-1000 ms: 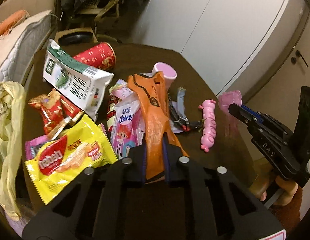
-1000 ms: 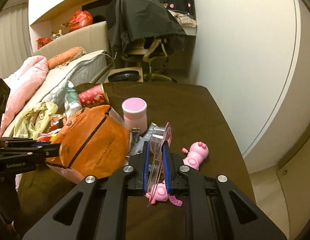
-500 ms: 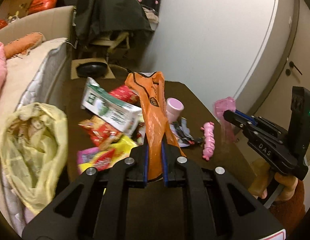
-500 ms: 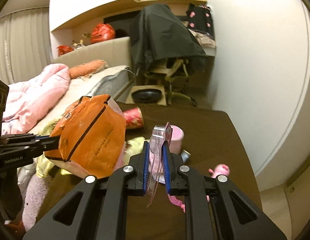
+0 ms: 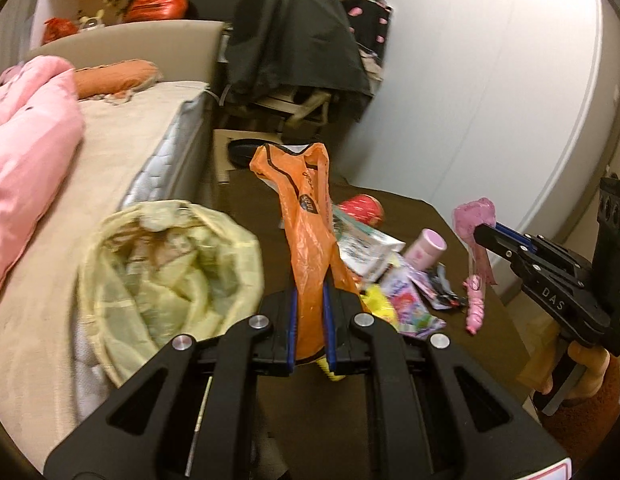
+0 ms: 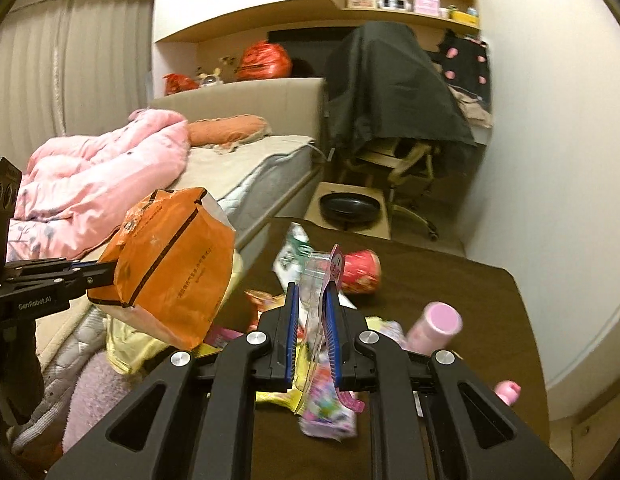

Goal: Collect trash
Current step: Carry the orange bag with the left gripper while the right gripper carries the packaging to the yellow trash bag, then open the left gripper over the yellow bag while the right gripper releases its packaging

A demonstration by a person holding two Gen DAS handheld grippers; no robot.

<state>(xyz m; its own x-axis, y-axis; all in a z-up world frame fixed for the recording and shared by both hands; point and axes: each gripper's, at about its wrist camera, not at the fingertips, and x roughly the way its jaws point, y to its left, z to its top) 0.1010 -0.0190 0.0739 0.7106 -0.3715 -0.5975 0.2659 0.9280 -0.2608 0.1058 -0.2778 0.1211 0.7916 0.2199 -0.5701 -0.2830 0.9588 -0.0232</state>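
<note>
Brown tabletop [image 5: 390,420] | left tongs [image 5: 310,312] pinch crinkled orange bag [image 5: 305,216] | right tongs [image 6: 313,316] pinch clear, seemingly plastic wrapper [image 6: 316,276]

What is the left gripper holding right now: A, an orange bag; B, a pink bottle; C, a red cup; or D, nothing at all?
A: the left gripper is shut on the orange bag, which sticks up from between its jaws, lifted clear of the brown table, where the pink bottle and the red cup lie untouched.
</note>
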